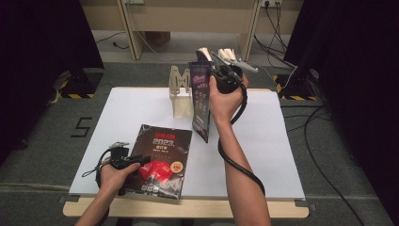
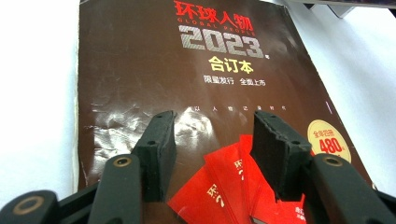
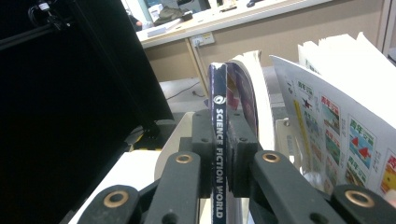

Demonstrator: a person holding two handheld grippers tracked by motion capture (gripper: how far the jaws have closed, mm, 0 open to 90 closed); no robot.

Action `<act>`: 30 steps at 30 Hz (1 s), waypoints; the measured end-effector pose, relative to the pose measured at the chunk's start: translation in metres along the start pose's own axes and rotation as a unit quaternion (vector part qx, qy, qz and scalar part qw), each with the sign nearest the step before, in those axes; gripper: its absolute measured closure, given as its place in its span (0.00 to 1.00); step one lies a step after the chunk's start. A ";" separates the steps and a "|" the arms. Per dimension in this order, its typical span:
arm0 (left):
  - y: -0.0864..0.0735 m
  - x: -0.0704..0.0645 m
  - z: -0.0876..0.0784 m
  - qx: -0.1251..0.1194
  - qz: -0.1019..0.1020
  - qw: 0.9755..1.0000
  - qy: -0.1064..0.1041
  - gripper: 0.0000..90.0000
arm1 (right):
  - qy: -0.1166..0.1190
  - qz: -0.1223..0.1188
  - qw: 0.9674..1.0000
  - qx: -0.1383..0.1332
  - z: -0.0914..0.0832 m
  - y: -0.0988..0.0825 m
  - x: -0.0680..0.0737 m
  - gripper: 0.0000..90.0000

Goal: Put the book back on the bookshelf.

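A dark magazine point(image 1: 164, 153) with "2023" on its cover point(image 2: 196, 60) lies flat near the front of the white board point(image 1: 263, 141). My left gripper point(image 1: 141, 160) rests low over its left part. In the left gripper view its jaws point(image 2: 215, 135) stand open above the cover with nothing between them. My right gripper point(image 1: 212, 73) holds a purple magazine point(image 1: 201, 101) upright above the board's back middle. In the right gripper view the jaws point(image 3: 220, 140) are shut on its spine point(image 3: 218, 88), which reads "SCIENCE FICTION WORLD". Its pages point(image 3: 345, 116) fan out to the right.
A wooden rack point(image 1: 179, 92) stands at the back of the board, just left of the held magazine. Black curtains hang on both sides. Cables point(image 1: 324, 141) trail on the grey floor at the right. A wooden desk frame point(image 1: 188, 19) stands behind.
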State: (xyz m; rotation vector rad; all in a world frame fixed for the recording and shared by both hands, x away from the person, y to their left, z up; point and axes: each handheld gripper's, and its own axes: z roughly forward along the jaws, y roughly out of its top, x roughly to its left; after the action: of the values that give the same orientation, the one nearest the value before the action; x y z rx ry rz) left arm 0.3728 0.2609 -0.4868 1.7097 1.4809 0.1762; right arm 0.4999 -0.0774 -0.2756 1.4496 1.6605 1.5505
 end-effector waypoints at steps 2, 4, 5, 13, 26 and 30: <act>0.000 0.000 0.000 0.001 0.000 1.000 0.000 0.54 | 0.003 0.006 1.000 -0.004 0.003 0.000 0.000 0.94; -0.001 0.000 0.001 0.001 0.000 1.000 -0.001 0.54 | 0.003 0.006 1.000 -0.007 0.005 -0.001 0.000 0.94; -0.001 0.000 0.001 0.001 0.000 1.000 -0.001 0.54 | 0.002 0.006 1.000 -0.009 0.006 -0.001 0.001 0.94; -0.001 0.001 0.001 0.002 0.000 1.000 0.000 0.54 | -0.016 -0.020 0.999 -0.034 0.012 -0.004 0.009 0.94; -0.001 0.000 0.001 0.002 0.001 1.000 -0.002 0.54 | -0.028 -0.079 0.995 -0.046 -0.014 -0.030 0.024 0.91; -0.001 0.000 0.001 0.002 0.000 1.000 -0.003 0.54 | -0.037 -0.082 0.995 -0.039 -0.028 -0.039 0.022 0.90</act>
State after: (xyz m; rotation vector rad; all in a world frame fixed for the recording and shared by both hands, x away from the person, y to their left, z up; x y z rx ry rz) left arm 0.3723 0.2599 -0.4882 1.7126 1.4789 0.1681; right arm 0.4537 -0.0634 -0.2960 1.2806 1.6144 1.4392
